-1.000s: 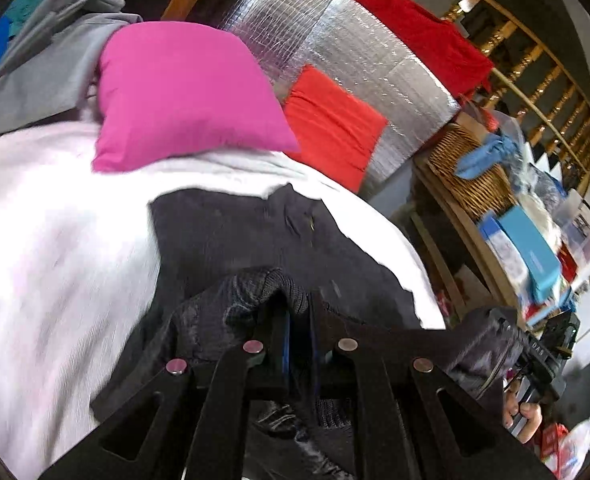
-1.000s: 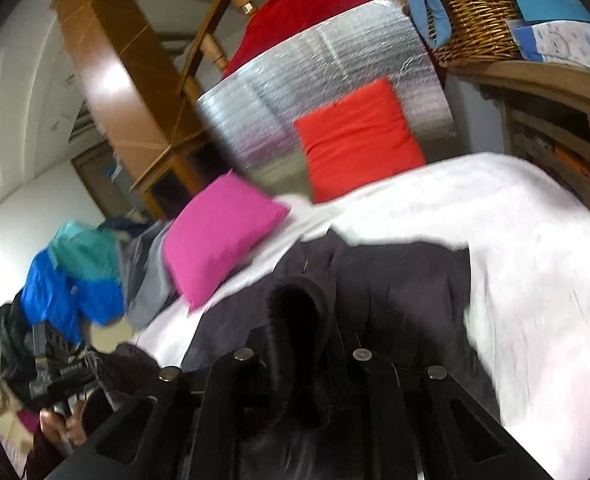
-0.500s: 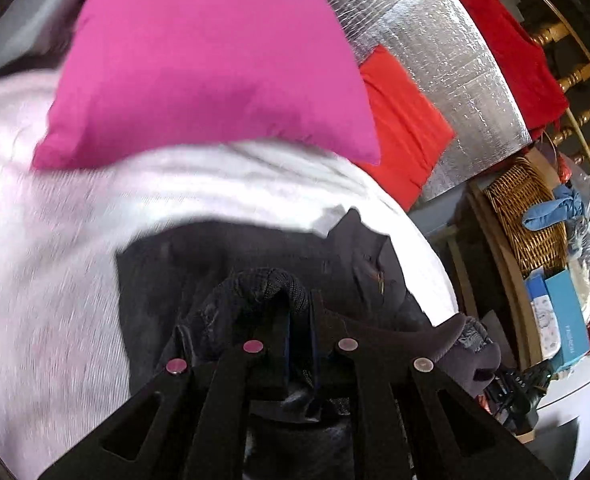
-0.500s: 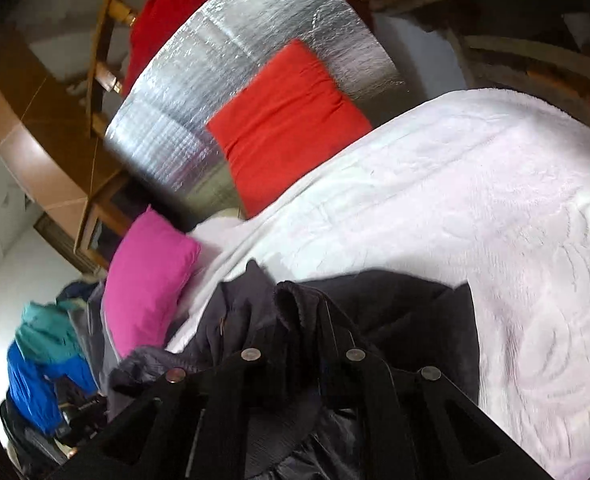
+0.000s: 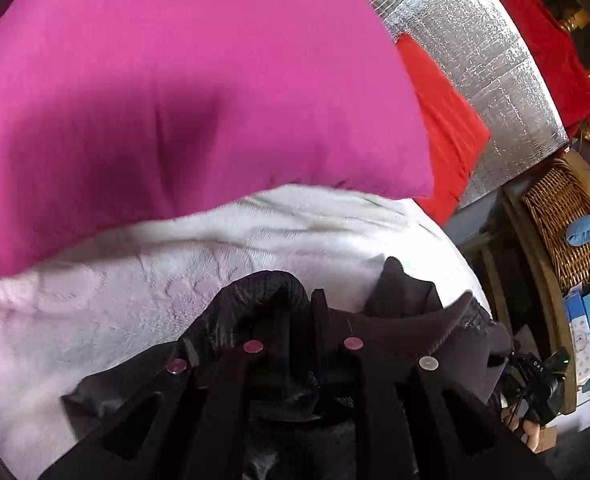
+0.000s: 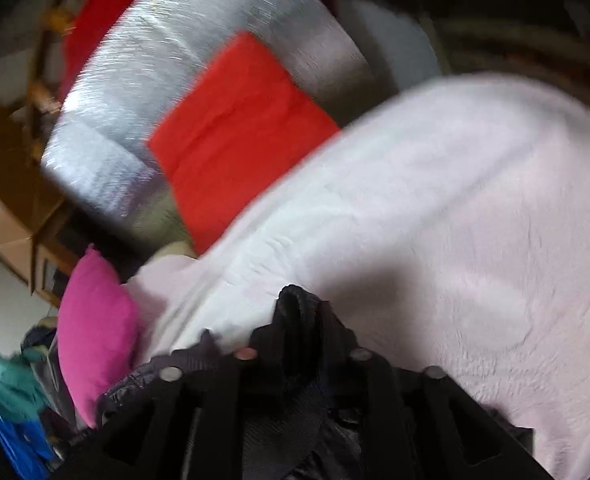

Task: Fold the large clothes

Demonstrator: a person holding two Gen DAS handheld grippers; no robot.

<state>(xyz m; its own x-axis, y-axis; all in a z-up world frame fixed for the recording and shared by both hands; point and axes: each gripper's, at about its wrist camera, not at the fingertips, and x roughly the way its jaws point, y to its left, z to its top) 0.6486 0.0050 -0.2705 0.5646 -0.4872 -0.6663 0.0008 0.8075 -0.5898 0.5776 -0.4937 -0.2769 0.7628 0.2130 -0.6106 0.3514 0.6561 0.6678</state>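
My left tongs (image 5: 301,312) have just been opening, dark jacket (image 5: 263,292) between them; right tongs (image 6: 301,320) too, over the white blanket (image 6: 475,220).

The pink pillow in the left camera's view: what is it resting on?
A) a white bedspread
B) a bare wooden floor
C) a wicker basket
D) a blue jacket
A: the pink pillow lies on the white bedspread, which spreads out beneath its lower edge, just beyond the dark garment.
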